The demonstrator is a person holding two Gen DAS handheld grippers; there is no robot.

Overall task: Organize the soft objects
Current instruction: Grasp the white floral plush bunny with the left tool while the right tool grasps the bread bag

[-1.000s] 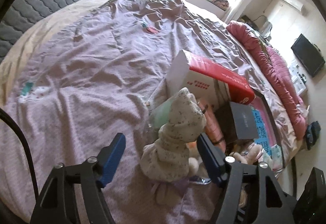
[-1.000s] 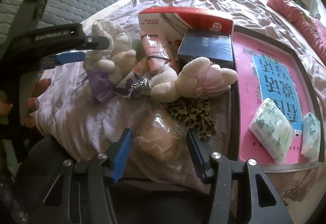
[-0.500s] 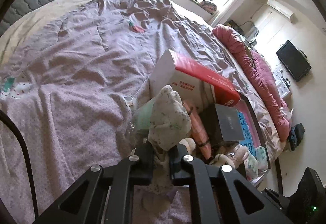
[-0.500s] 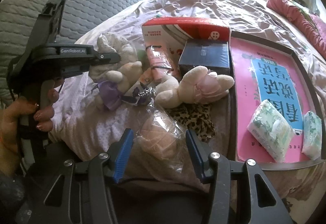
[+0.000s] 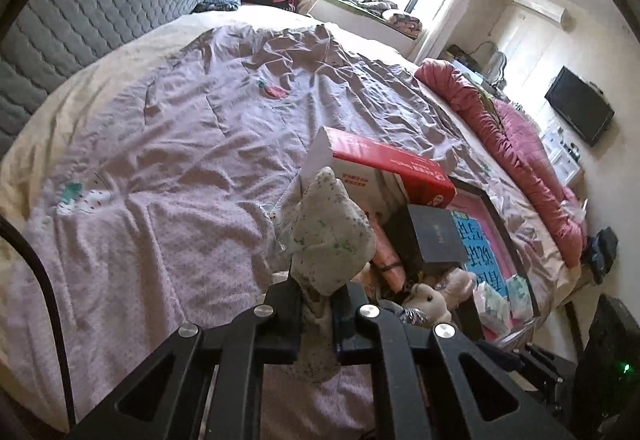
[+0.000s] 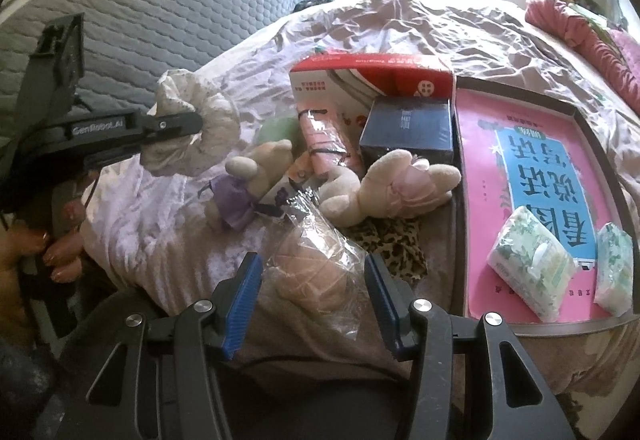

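Note:
My left gripper (image 5: 318,314) is shut on a speckled cream plush toy (image 5: 328,236) and holds it lifted above the purple bedspread; the same gripper (image 6: 192,128) and toy (image 6: 208,108) show at the left of the right wrist view. My right gripper (image 6: 314,300) is open around a pink soft item in a clear plastic bag (image 6: 316,264) without squeezing it. A beige plush bunny (image 6: 384,184), a small plush with purple cloth (image 6: 248,184) and a leopard-print cloth (image 6: 388,244) lie just beyond it.
A red and white box (image 6: 372,80), a dark blue box (image 6: 408,124) and a rolled pink item (image 6: 328,144) sit behind the toys. A dark tray (image 6: 616,184) with a pink book holds two tissue packs (image 6: 528,264). A pink quilt (image 5: 520,152) lines the far bed edge.
My left gripper closed on the speckled plush toy and lifted it up and left, away from the pile. My right gripper stayed open around the bagged item.

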